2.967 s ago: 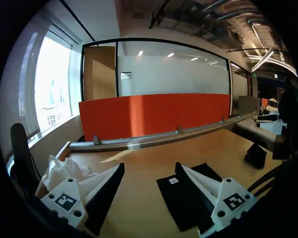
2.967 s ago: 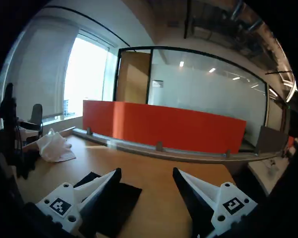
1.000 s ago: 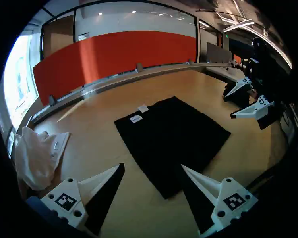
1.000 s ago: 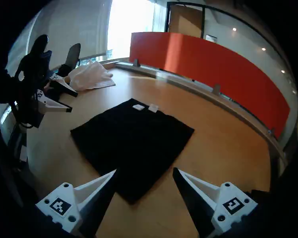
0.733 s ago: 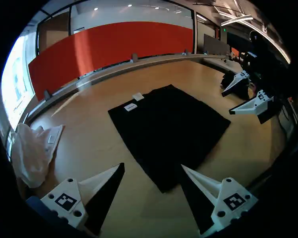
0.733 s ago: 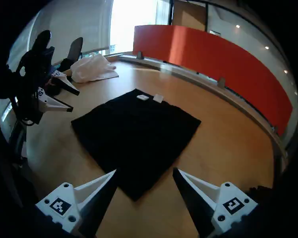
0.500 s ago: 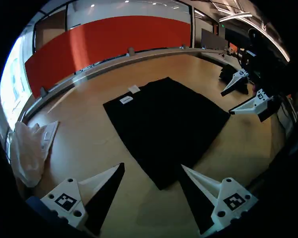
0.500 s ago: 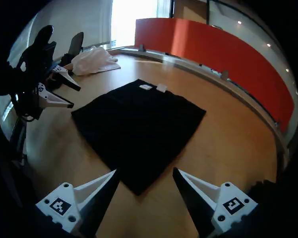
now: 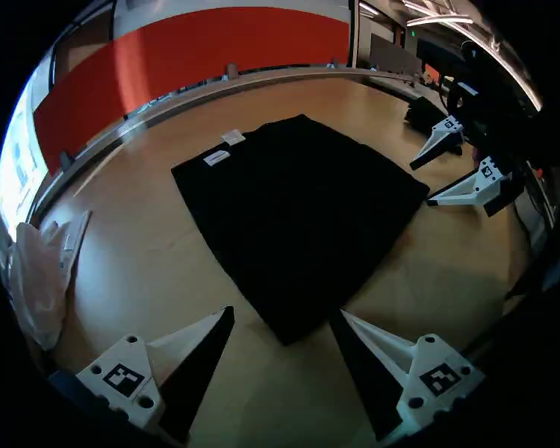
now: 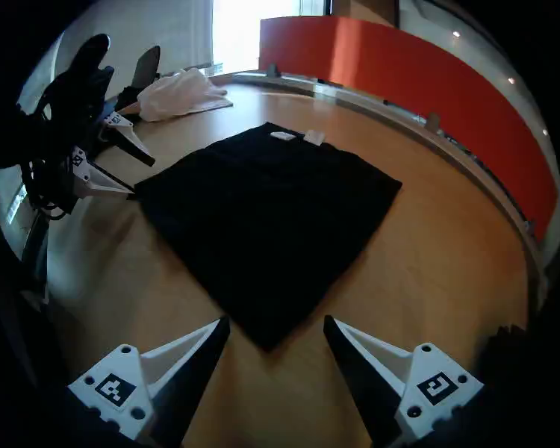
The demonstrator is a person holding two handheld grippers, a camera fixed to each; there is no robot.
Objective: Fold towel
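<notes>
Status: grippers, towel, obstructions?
Left gripper open, right gripper open, each facing a corner of the towel. It lies flat on table. White cloth apart, off to the side.

No writing could be read. Two white tags (image 9: pixel 217 156) at the far edge of the black towel (image 9: pixel 302 216) were too small to make out. The left hand-held gripper (image 9: pixel 280 312) and right hand-held gripper (image 10: pixel 275 319) bore square black-and-white markers (image 9: pixel 123 378), patterns without letters or digits.
</notes>
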